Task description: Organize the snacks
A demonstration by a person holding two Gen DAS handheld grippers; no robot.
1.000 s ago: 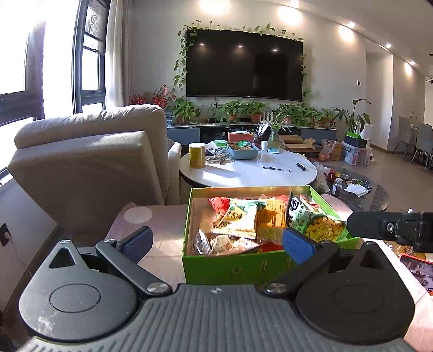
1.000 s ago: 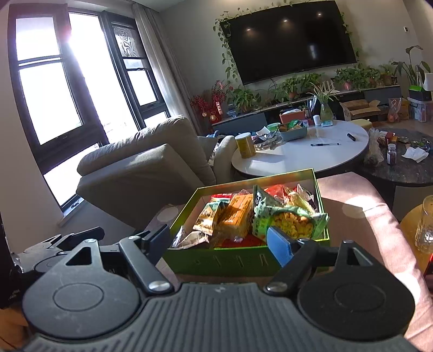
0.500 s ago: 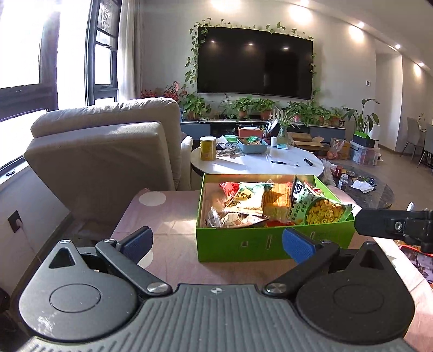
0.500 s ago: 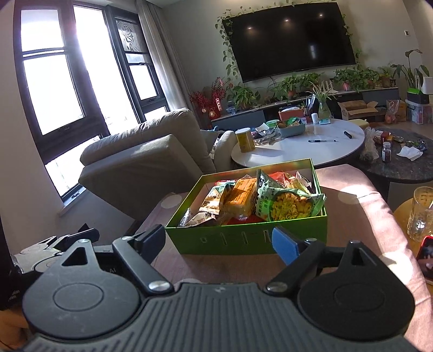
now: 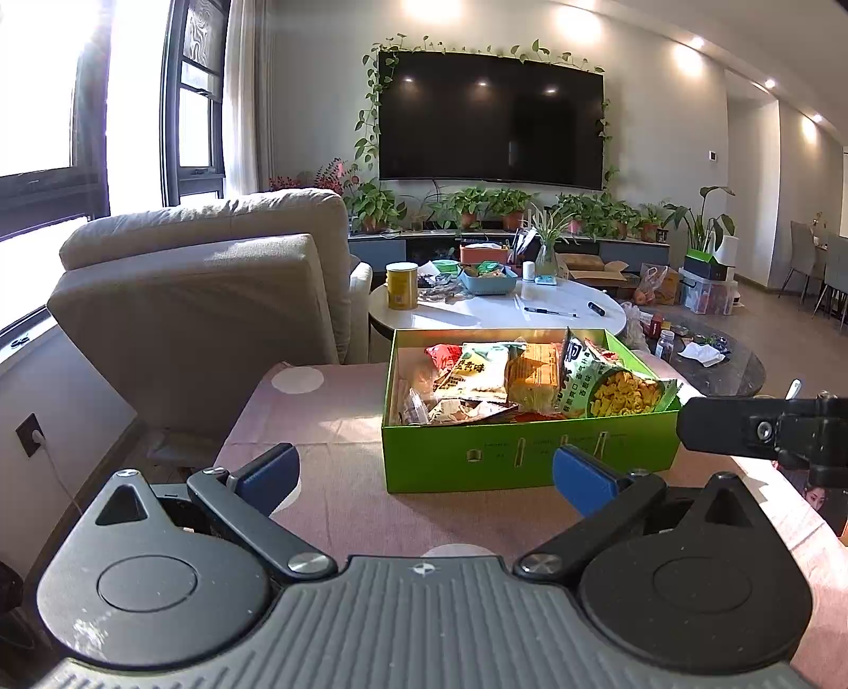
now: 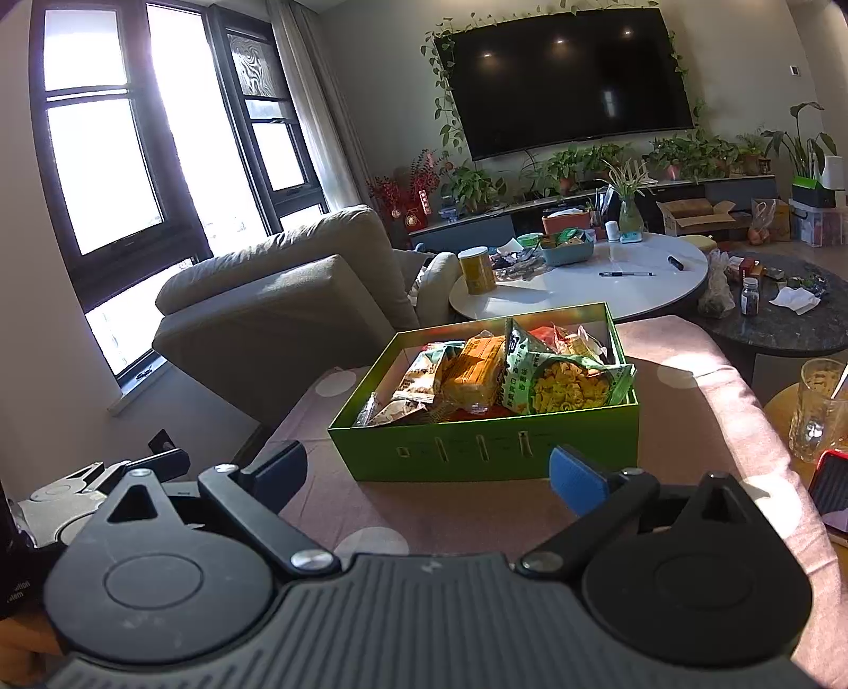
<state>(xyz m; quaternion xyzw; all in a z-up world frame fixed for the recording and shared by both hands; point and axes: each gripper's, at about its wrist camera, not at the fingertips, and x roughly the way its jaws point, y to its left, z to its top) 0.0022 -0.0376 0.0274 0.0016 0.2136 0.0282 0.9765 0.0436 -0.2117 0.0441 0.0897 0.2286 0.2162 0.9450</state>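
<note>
Strong daylight pours through the tall dark-framed windows (image 6: pixel 132 175), blown out to white, and falls in sunny patches on the round white coffee table (image 6: pixel 609 281). Recessed ceiling spotlights (image 5: pixel 689 50) glare and reflect in the black wall-mounted television (image 5: pixel 490 116). Fisheye distortion bends edges; both views are sharp.

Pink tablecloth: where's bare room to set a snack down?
Bare pink tablecloth left of the green box, and the strip between the box front and both open grippers' fingers. Crowded: the snack-filled box, and the glass and phone on the right.

Beige armchair (image 5: pixel 212 297), wall television (image 5: pixel 490 119), yellow canister (image 5: pixel 402 285).
</note>
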